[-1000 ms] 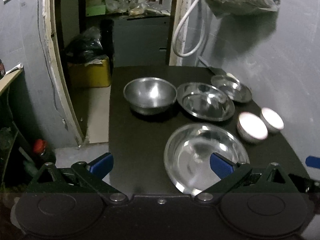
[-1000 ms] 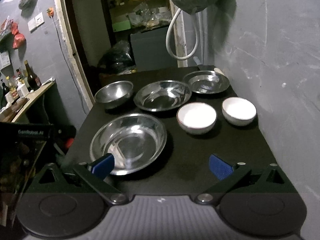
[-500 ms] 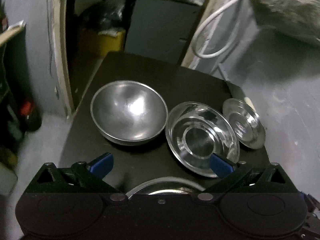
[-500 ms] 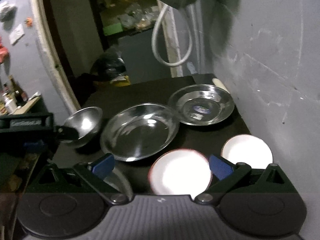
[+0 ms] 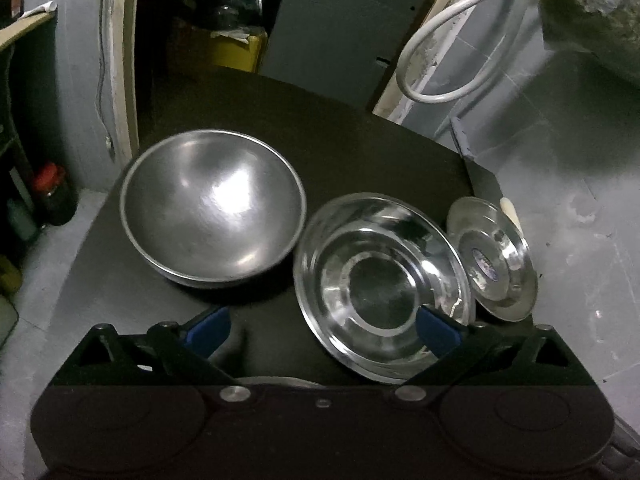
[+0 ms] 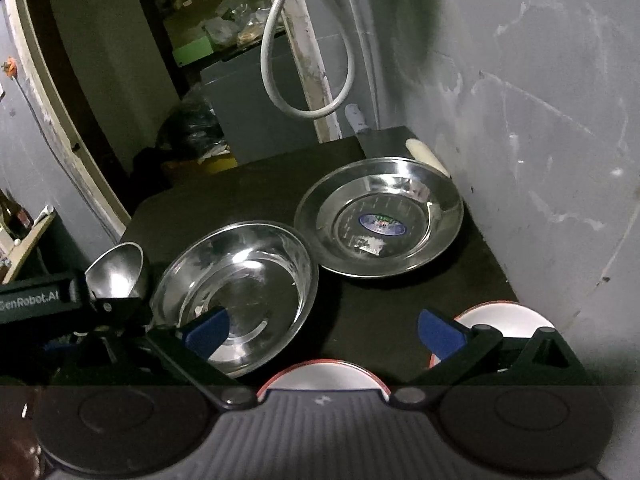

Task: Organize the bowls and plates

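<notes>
Both tools hang over the dark worktop with nothing in them. The left hand-held gripper is released, its blue pads spread wide; a deep steel bowl sits just ahead of its left pad, and a shallow steel dish lies under its right pad, touching a small plate further right. The right hand-held gripper is released too. That dish lies under its left pad, the plate ahead, and two white bowls sit close beneath it: one between the pads, one behind the right pad.
</notes>
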### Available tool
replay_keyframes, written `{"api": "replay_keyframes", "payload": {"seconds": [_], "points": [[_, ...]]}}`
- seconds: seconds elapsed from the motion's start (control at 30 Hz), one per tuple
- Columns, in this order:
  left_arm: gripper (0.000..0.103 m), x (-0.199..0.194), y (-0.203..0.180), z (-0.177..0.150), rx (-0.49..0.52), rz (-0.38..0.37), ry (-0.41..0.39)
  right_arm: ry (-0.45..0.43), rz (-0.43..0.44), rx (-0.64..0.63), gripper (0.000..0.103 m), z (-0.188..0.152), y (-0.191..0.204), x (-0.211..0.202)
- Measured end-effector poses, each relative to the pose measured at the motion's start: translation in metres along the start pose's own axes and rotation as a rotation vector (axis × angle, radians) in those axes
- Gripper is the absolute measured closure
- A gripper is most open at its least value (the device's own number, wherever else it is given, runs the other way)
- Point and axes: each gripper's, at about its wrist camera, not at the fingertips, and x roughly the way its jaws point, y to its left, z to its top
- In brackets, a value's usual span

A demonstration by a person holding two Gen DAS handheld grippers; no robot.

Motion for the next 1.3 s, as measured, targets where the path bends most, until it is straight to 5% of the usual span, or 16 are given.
{"api": "replay_keyframes", "payload": {"seconds": [0.17, 0.6, 0.9, 1.03, 1.13, 1.3], "points": [[0.01, 0.005, -0.005, -0.001, 0.01, 0.01, -0.002, 0.002, 0.022, 0.001, 0.003, 0.001, -0.003, 0.005], [0.054, 0.025, 0.001, -0.005, -0.069, -0.027, 0.027, 0.032, 0.039, 0.04, 0.025, -0.005, 0.0, 0.026], [0.073, 0.042, 0.005, -0.001, -0.053, -0.023, 0.056, 0.079, 0.064, 0.023, 0.047, 0.0, 0.002, 0.047], [0.088, 0.046, 0.01, 0.0, -0.061, -0.02, 0.058, 0.086, 0.069, 0.012, 0.067, 0.002, 0.002, 0.052], [0.089, 0.045, 0.013, -0.001, -0.046, -0.042, 0.047, 0.087, 0.089, 0.004, 0.084, 0.0, 0.002, 0.054], [0.088, 0.042, 0.014, -0.004, -0.026, -0.056, 0.033, 0.066, 0.083, -0.038, 0.084, -0.003, 0.008, 0.049]]}}
